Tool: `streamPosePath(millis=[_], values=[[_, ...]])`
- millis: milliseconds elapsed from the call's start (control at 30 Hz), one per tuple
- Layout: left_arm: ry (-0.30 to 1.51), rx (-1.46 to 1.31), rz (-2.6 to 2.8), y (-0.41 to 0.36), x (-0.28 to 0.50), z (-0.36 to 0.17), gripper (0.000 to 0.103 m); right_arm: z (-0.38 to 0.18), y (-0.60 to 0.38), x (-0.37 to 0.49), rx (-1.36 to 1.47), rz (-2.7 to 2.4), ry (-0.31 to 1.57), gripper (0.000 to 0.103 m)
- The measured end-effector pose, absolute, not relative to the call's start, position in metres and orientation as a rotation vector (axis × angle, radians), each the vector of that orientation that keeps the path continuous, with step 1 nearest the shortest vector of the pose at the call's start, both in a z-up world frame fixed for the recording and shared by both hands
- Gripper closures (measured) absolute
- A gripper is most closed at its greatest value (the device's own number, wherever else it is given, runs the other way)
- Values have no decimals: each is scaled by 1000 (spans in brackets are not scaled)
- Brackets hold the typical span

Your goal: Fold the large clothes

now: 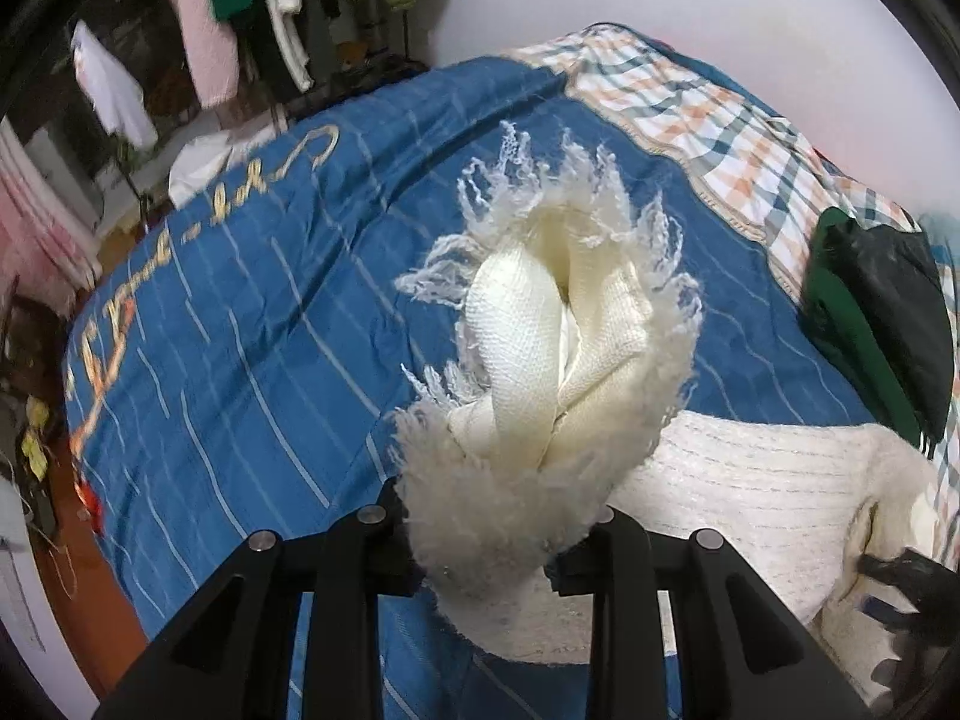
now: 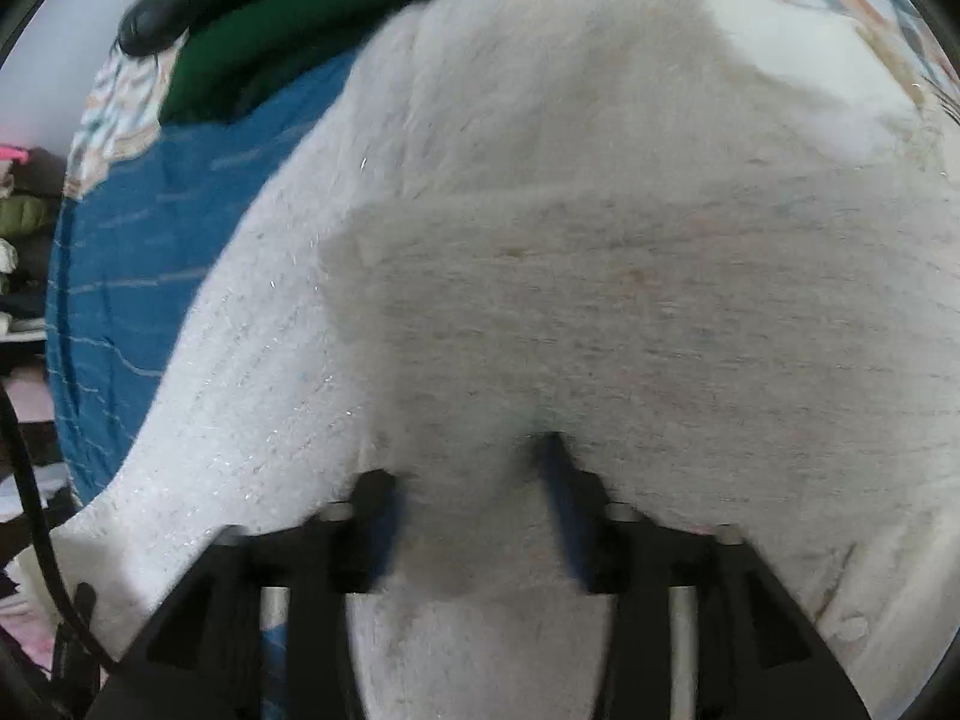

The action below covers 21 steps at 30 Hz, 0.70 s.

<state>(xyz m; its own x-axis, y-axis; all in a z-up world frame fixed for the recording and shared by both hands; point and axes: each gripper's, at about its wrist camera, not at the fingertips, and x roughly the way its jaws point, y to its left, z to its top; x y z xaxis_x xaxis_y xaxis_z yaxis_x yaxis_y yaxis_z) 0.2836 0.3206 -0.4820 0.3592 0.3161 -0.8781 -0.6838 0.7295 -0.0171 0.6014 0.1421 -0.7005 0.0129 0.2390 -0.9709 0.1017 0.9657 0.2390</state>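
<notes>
A cream fuzzy knit sweater (image 1: 750, 480) lies on the blue striped bedspread (image 1: 270, 330). My left gripper (image 1: 492, 546) is shut on a fringed cuff or hem of it (image 1: 540, 330), which stands bunched up above the fingers. In the right wrist view the sweater (image 2: 570, 240) fills the frame. My right gripper (image 2: 474, 480) has its jaws apart, with a fold of the sweater between them; the fingertips (image 2: 555, 456) press into the knit. The view is blurred by motion.
A green and black garment (image 1: 870, 312) lies on the plaid sheet (image 1: 690, 108) at the right, also in the right wrist view (image 2: 270, 30). Hanging clothes (image 1: 288, 0) stand beyond the bed's far left. A black gloved hand (image 1: 906, 594) shows at the lower right.
</notes>
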Motion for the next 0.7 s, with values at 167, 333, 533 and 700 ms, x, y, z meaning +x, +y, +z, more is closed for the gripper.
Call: streamPosePath(millis=[167, 333, 533, 700], values=[[962, -230, 645, 265, 301, -447, 81, -663, 131, 572, -44, -30, 1436, 12], [895, -79, 571, 177, 321, -409, 82, -670, 82, 556, -54, -67, 1474, 12], [874, 18, 444, 54, 350, -386, 82, -660, 7, 558, 11, -47, 1462, 12], [896, 1, 306, -55, 381, -390, 83, -643, -100, 567, 98, -56, 1468, 12]])
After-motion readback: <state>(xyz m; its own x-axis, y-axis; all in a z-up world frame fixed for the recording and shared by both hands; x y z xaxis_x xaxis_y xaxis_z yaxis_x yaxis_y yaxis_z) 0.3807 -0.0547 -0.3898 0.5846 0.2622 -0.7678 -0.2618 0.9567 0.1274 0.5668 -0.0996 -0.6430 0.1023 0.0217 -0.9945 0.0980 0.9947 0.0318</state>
